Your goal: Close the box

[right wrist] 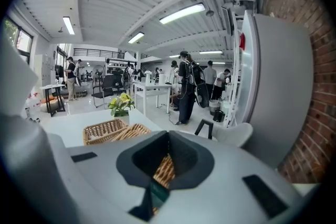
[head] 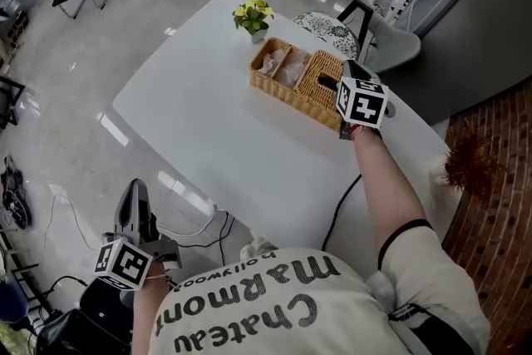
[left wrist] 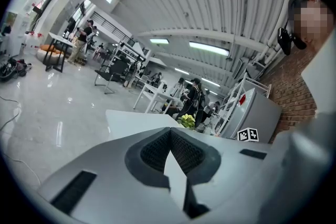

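A wicker box (head: 287,72) lies on the white table (head: 208,129); its left compartments stand open, with pale things inside. Its woven lid (head: 314,79) covers the right part at a slant. My right gripper (head: 330,84) reaches over the box's right end and is shut on the lid. In the right gripper view, thick wicker strands of the lid (right wrist: 166,169) fill the gap between the jaws of the right gripper (right wrist: 169,139). The open box (right wrist: 104,130) shows to the left. My left gripper (head: 133,194) hangs off the table at lower left, shut and holding nothing; the left gripper (left wrist: 170,135) points across the room.
A small pot of yellow flowers (head: 253,16) stands just behind the box. A black cable (head: 339,208) runs over the table's near edge. A chair (head: 370,27) stands beyond the far right corner. A grey fridge (right wrist: 278,86) and a brick wall are on the right.
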